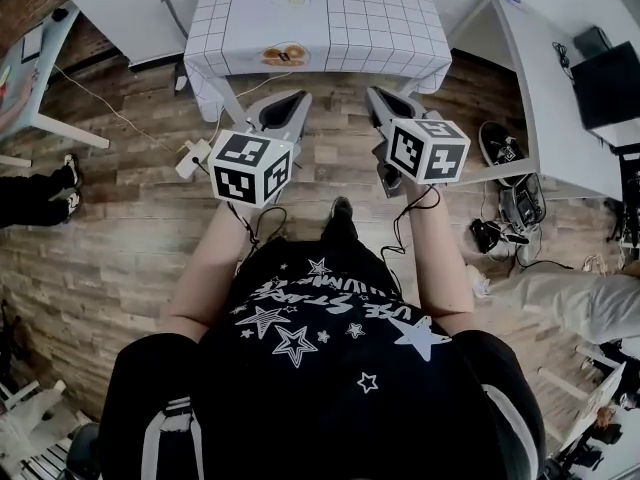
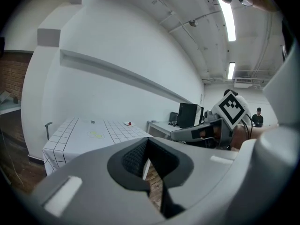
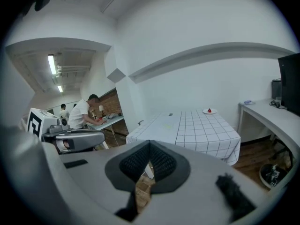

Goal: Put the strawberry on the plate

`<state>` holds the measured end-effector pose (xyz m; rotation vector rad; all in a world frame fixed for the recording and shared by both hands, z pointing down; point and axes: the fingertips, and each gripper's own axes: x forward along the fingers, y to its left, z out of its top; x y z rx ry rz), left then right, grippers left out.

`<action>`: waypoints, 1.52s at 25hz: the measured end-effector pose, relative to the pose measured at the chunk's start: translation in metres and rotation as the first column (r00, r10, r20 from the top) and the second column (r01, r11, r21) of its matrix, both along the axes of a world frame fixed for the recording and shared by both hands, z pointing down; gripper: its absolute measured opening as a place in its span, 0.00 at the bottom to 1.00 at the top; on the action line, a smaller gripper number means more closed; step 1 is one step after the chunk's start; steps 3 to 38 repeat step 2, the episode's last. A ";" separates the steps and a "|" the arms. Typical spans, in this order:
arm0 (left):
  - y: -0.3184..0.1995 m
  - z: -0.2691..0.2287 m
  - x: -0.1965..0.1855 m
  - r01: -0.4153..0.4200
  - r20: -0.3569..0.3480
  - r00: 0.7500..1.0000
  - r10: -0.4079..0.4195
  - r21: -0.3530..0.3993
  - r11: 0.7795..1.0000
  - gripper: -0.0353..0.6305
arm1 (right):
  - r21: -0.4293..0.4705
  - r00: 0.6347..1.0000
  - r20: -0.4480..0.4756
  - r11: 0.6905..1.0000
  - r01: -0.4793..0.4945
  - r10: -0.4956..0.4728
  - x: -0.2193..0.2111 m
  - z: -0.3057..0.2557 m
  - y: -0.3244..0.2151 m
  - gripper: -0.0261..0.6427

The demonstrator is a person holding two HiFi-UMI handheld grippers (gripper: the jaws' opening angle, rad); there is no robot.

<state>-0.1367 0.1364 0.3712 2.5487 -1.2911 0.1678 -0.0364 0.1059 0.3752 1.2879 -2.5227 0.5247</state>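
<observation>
The left gripper [image 2: 146, 143] and the right gripper [image 3: 149, 148] are carried side by side in front of the person's chest. Each has its jaws pressed together on nothing, which probably suits approaching rather than picking. Well ahead stands the checked-cloth table [image 1: 330, 28]. At its far end the strawberry [image 3: 209, 110] is a tiny red speck. It seems to rest on a small white dish [image 3: 213, 111].

The right claw [image 3: 149, 150], shut and empty, faces a checked table [image 3: 187, 130] bearing a strawberry [image 3: 209, 110] on a plate [image 3: 213, 112].
</observation>
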 end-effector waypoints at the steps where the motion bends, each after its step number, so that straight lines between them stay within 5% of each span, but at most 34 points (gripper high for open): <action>1: 0.004 -0.001 -0.002 -0.005 0.000 1.000 0.005 0.003 1.000 0.06 | -0.001 1.000 0.001 1.000 -0.004 0.004 -0.002 0.000 0.006 0.06; 38: 0.008 -0.001 -0.004 -0.009 0.000 1.000 0.009 0.006 1.000 0.06 | -0.003 1.000 0.002 1.000 -0.008 0.008 -0.004 0.001 0.011 0.06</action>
